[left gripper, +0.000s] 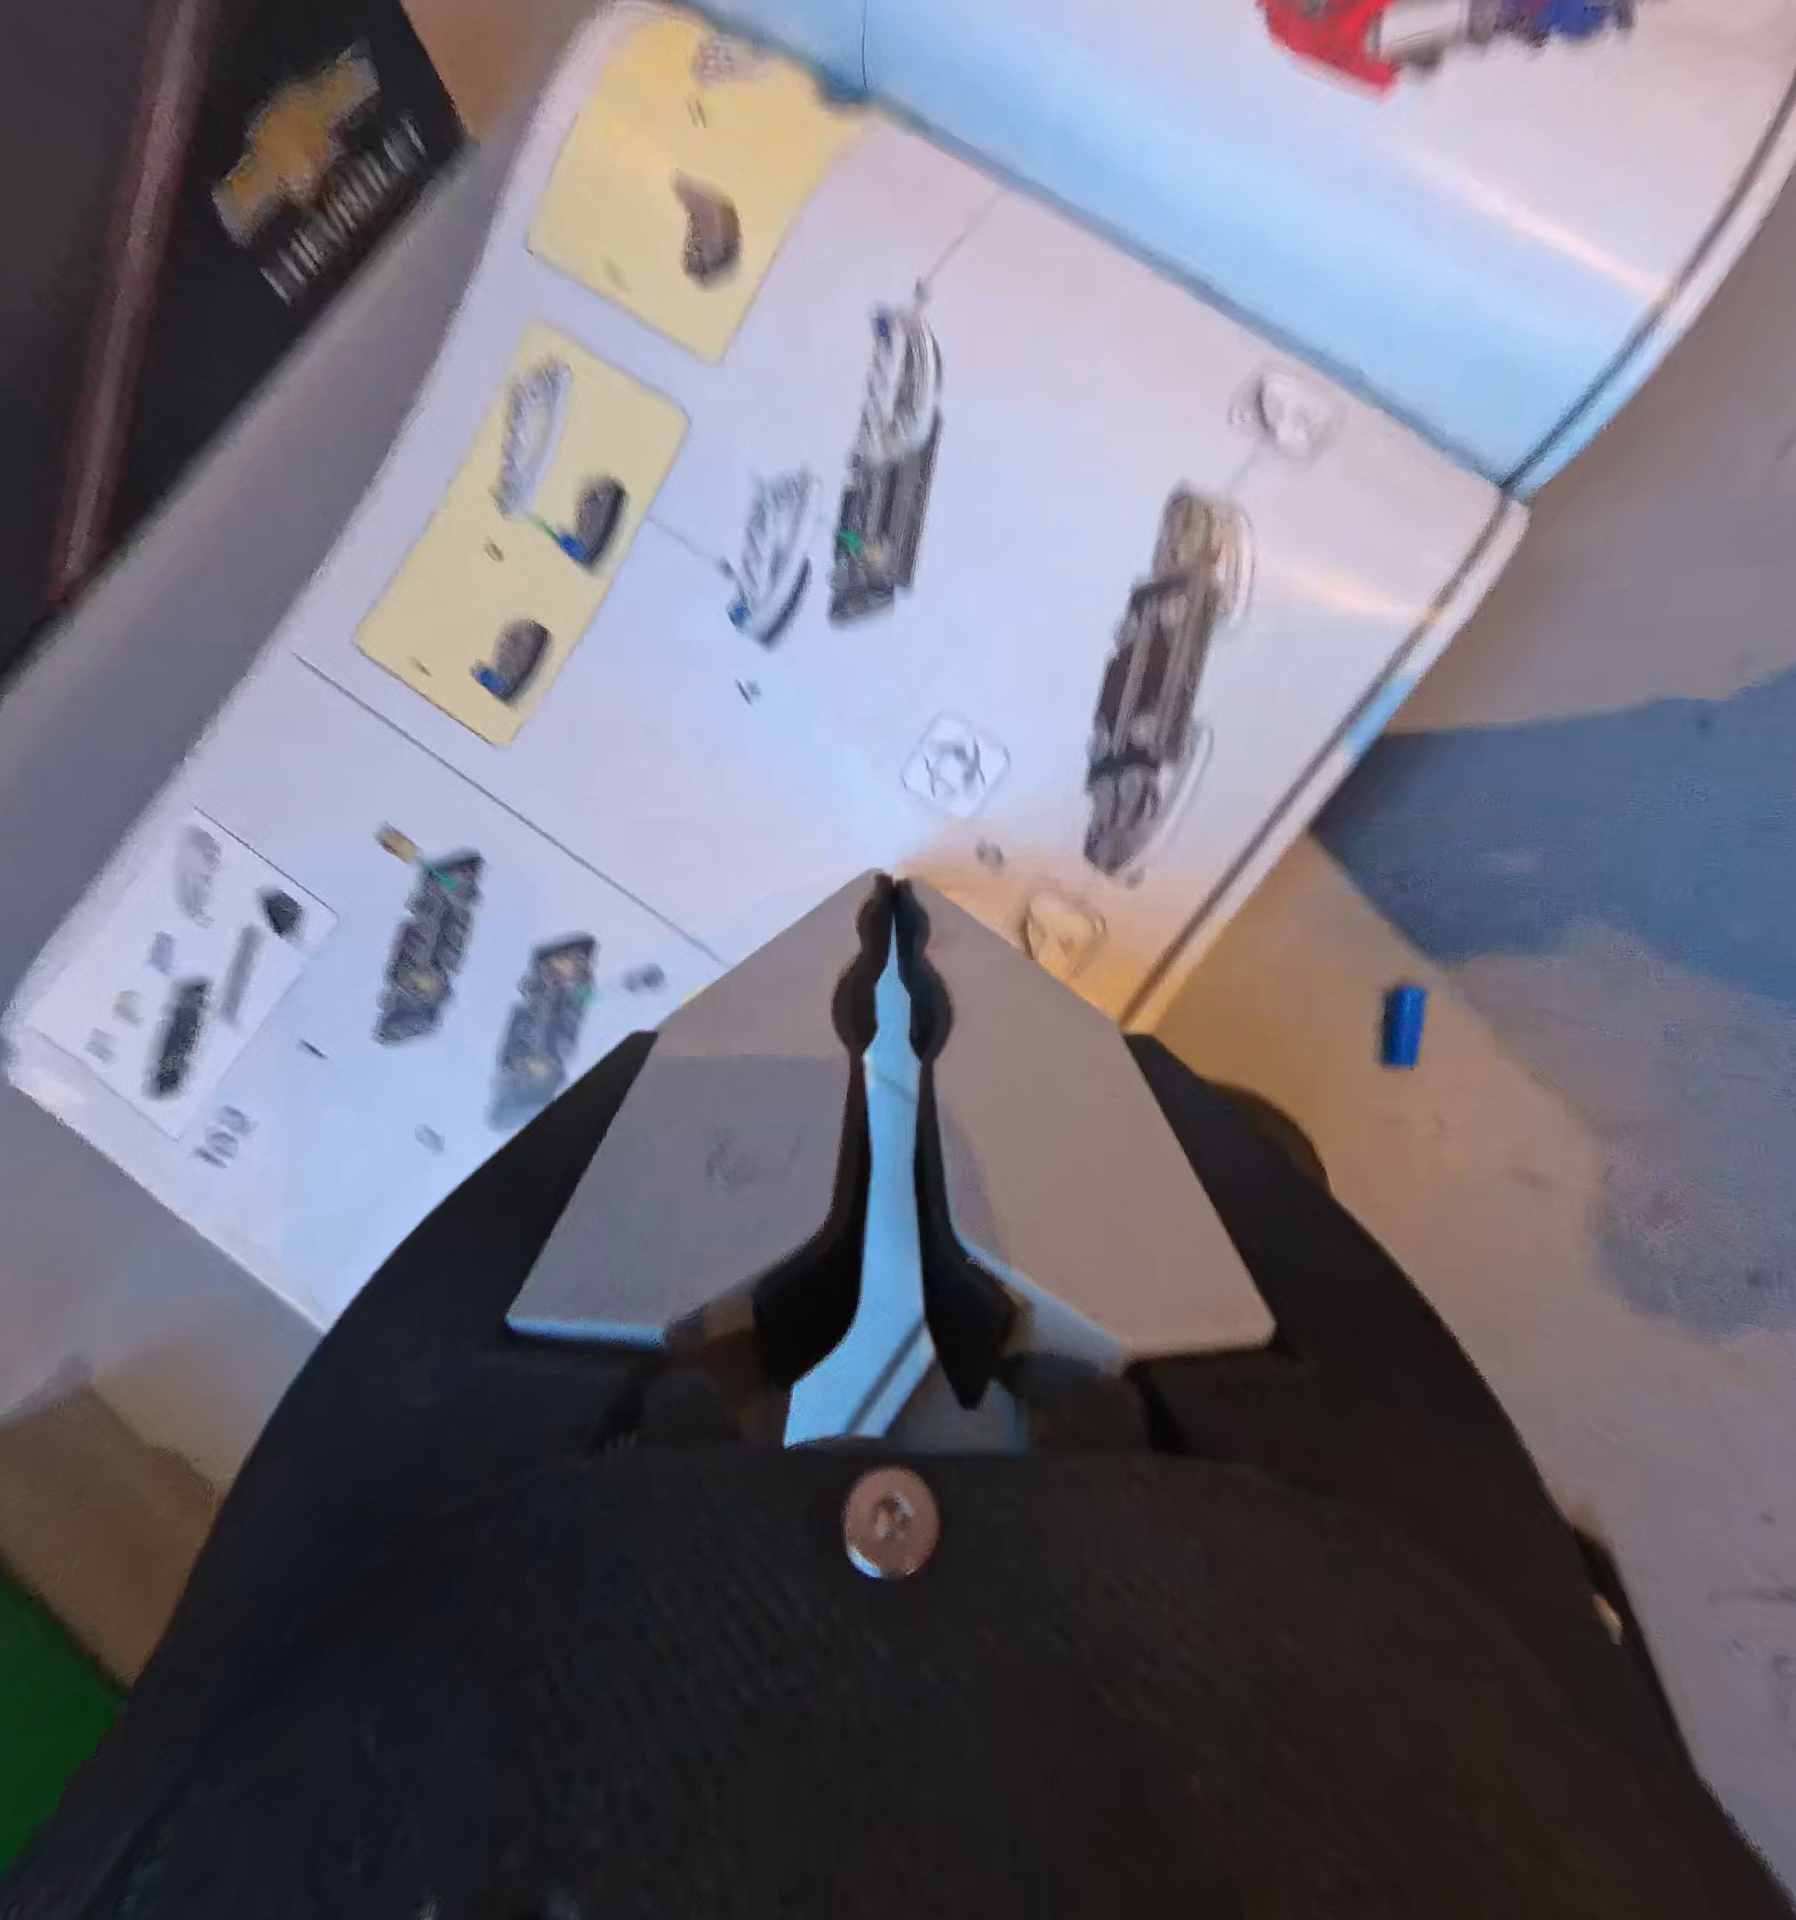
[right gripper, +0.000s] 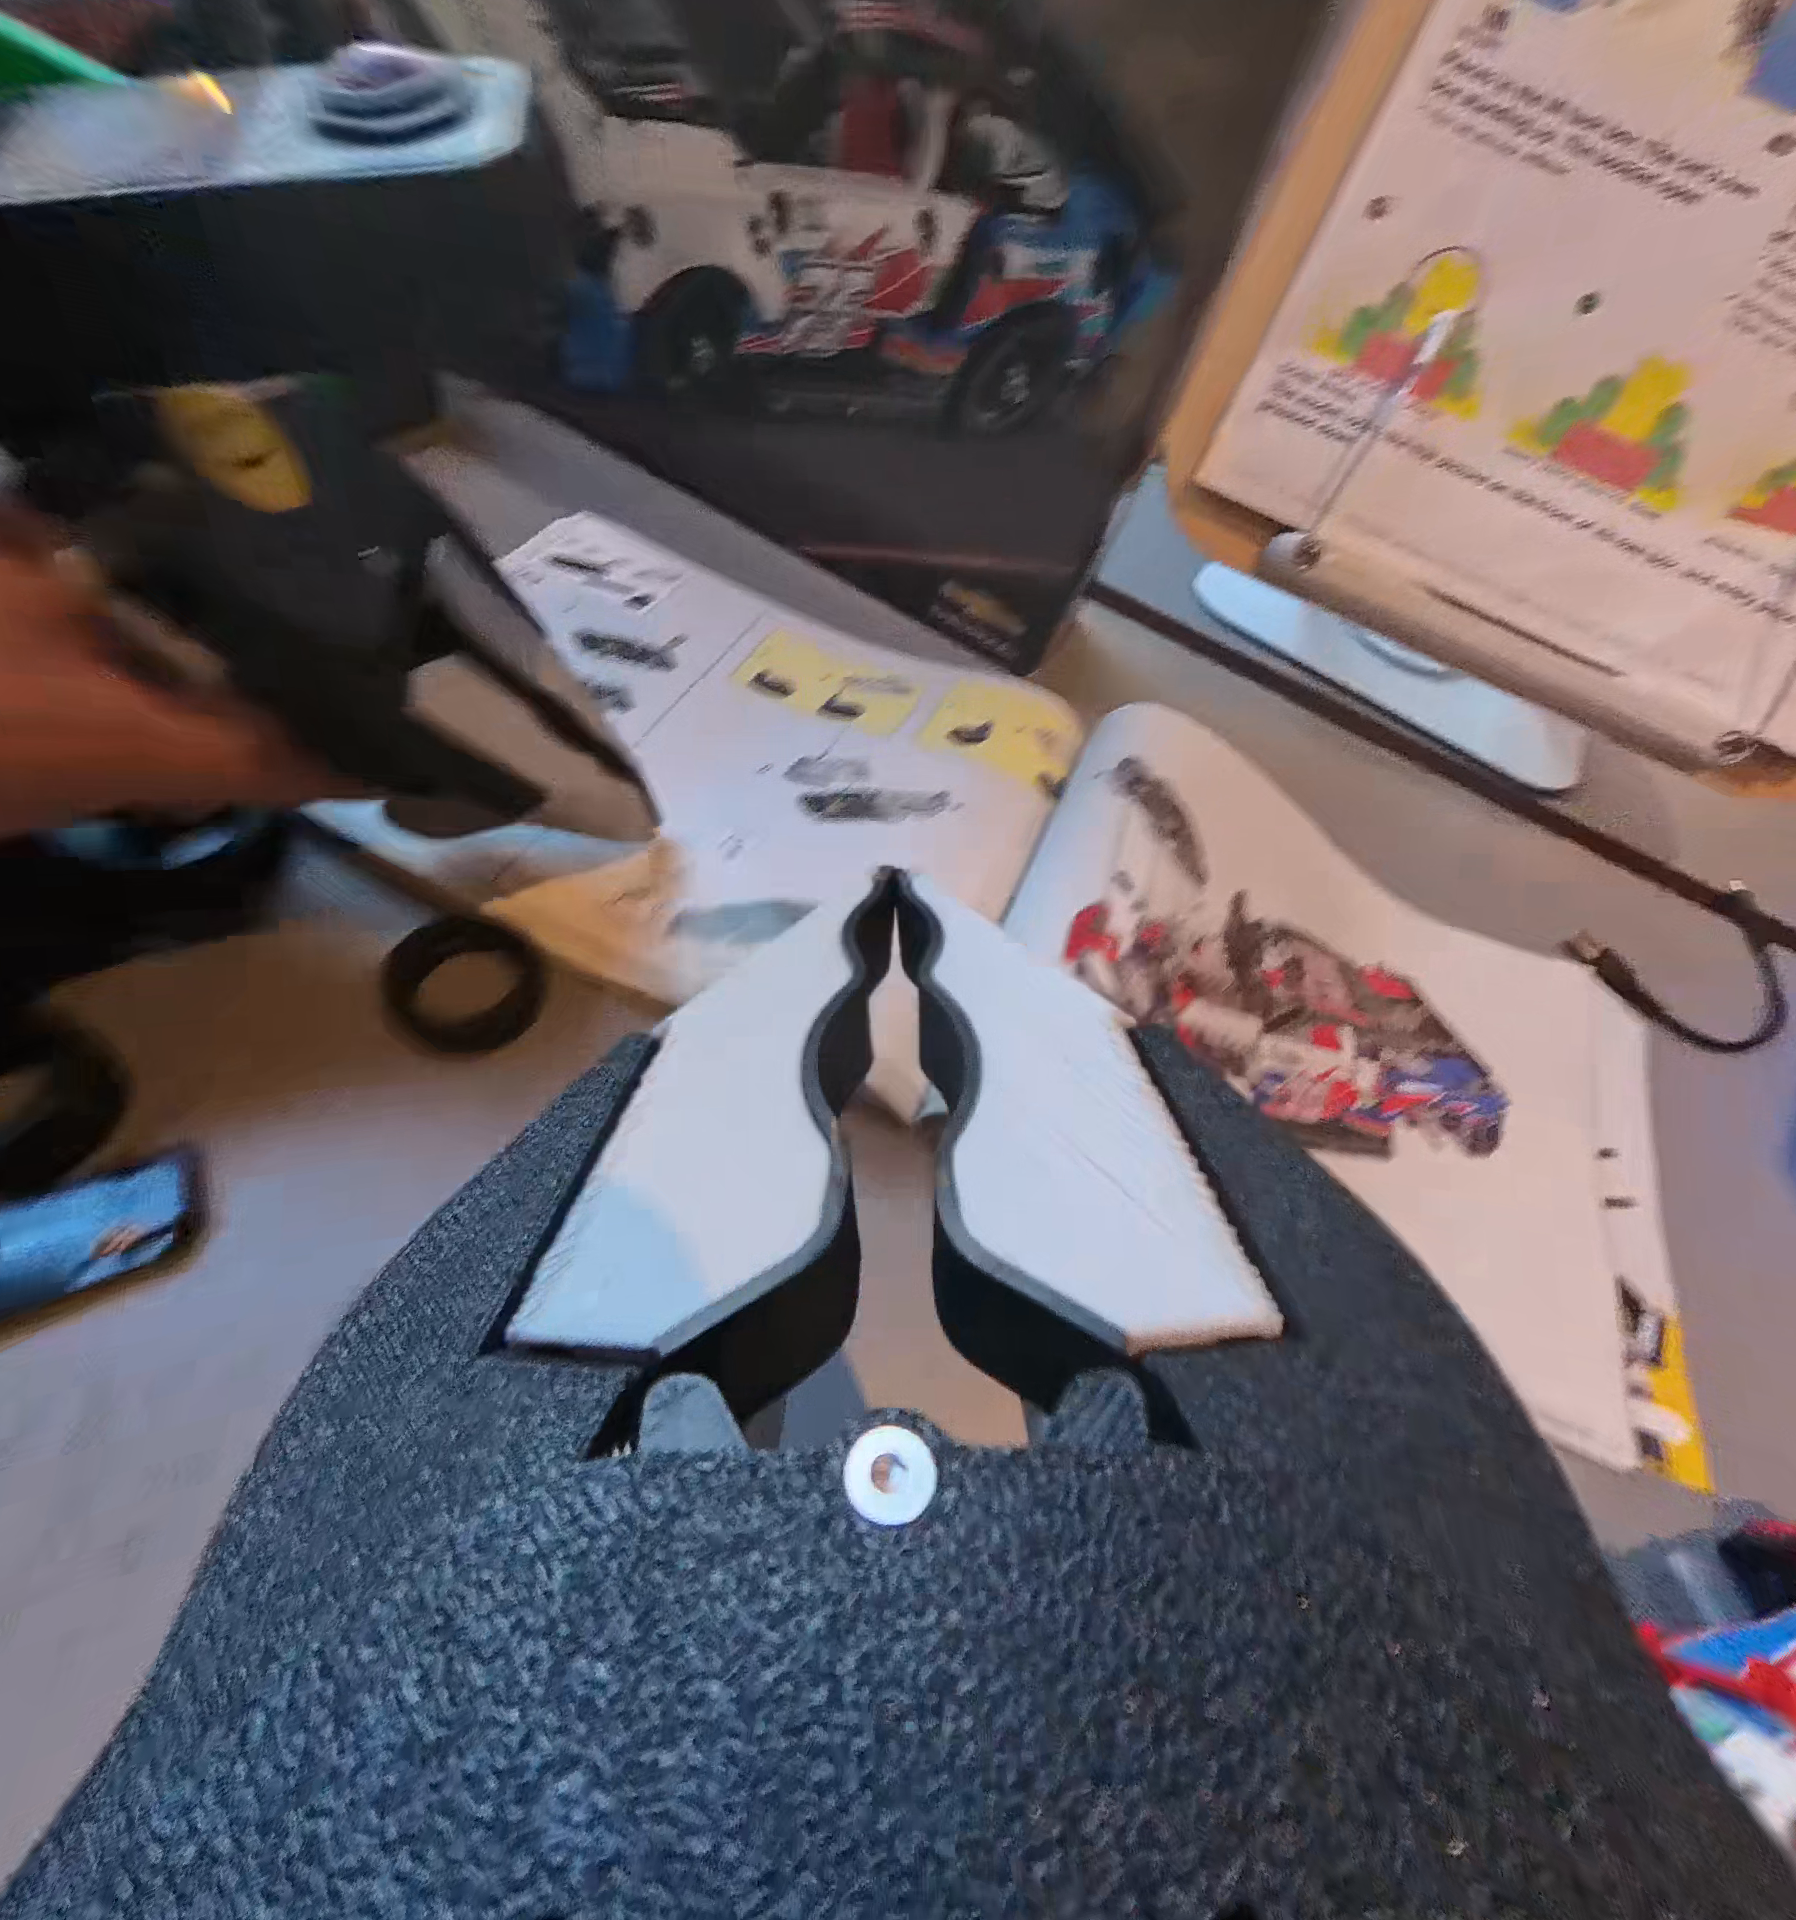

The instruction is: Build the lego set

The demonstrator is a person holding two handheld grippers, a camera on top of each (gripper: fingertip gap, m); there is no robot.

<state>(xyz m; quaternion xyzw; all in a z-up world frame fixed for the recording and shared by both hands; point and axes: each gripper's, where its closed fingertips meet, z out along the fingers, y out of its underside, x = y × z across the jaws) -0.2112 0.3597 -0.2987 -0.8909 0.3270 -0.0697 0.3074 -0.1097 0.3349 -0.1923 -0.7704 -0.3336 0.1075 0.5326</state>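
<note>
In the left wrist view my left gripper (left gripper: pixel 889 885) is shut, its fingertips touching, and nothing shows between them. It hovers over the open instruction booklet (left gripper: pixel 665 623). A small blue Lego piece (left gripper: pixel 1403 1025) lies on the table to the right of the booklet. In the right wrist view my right gripper (right gripper: pixel 894 878) is also shut, tips together with nothing between them, above the same booklet (right gripper: pixel 821 748). A black rubber tyre (right gripper: pixel 463 982) lies on the table to its left. The left gripper's black body (right gripper: pixel 281 582), held by a hand (right gripper: pixel 42 707), shows blurred at the left.
The set's black box (right gripper: pixel 821 291) with a race car picture stands behind the booklet. A paper sheet on a stand (right gripper: pixel 1600 364) is at the back right. A red and blue car part (right gripper: pixel 1767 1683) lies at the near right, a blue printed panel (right gripper: pixel 63 1236) at the left, and a black cable (right gripper: pixel 1704 987) on the right. About 10 centimeters separates my left fingertips from the small blue Lego piece (left gripper: pixel 1403 1025).
</note>
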